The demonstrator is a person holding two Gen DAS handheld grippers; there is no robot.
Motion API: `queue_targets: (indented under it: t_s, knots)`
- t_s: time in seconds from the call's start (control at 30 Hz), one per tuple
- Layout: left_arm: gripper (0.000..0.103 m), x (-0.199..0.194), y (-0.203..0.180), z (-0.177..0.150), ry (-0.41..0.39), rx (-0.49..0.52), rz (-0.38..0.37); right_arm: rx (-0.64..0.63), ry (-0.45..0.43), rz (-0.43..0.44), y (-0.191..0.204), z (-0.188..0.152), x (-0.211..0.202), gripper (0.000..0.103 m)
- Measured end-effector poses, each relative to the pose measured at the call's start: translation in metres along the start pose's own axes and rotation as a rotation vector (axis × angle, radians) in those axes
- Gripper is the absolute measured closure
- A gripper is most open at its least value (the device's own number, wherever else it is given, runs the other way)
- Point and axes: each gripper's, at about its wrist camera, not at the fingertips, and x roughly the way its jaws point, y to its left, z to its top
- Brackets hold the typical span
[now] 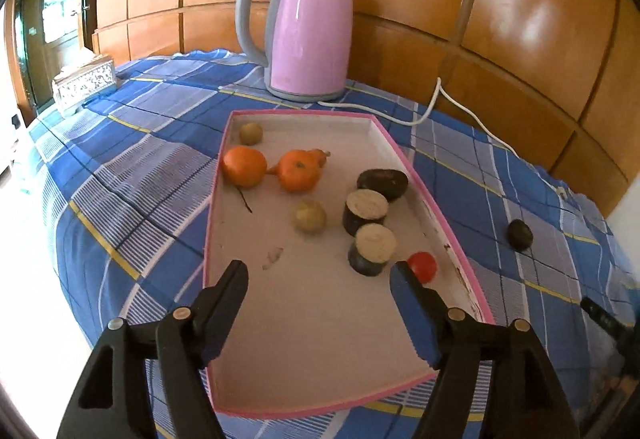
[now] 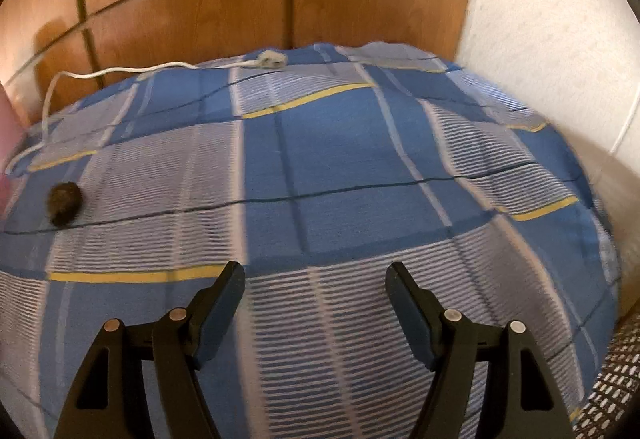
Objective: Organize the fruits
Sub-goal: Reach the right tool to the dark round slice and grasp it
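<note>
A pink-rimmed white tray (image 1: 308, 335) lies on the blue checked cloth. In it sit two oranges (image 1: 245, 166) (image 1: 299, 171), two small yellowish fruits (image 1: 251, 133) (image 1: 310, 216), a dark oval fruit (image 1: 382, 179), two cut dark-skinned pieces (image 1: 365, 212) (image 1: 373, 249) and a small red fruit (image 1: 423, 266). My left gripper (image 1: 318, 271) hangs open over the tray's near half with nothing between its fingers; its right fingertip covers part of the red fruit. A dark round fruit (image 1: 520, 234) (image 2: 65, 204) rests on the cloth outside the tray. My right gripper (image 2: 314, 273) stands open above bare cloth.
A pink electric kettle (image 1: 306, 31) stands behind the tray, its white cord (image 1: 448, 107) (image 2: 120, 72) trailing along the wooden wall. A patterned box (image 1: 84, 83) sits at the far left corner. A white wall (image 2: 552, 31) borders the right side.
</note>
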Motion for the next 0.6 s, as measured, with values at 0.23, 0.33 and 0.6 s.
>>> queue_targets:
  t_s: [0.23, 0.33, 0.6]
  knots:
    - [0.027, -0.001, -0.001, -0.005, 0.005, 0.000, 0.004, -0.117, 0.020, 0.210, 0.058, 0.011, -0.008, 0.029]
    - [0.023, -0.004, -0.001, -0.005, -0.008, -0.005, 0.004, -0.163, 0.020, 0.308, 0.088, 0.019, -0.013, 0.029]
    - [0.022, -0.006, 0.003, -0.005, -0.009, -0.013, 0.004, -0.305, 0.035, 0.377, 0.173, 0.040, -0.004, 0.027]
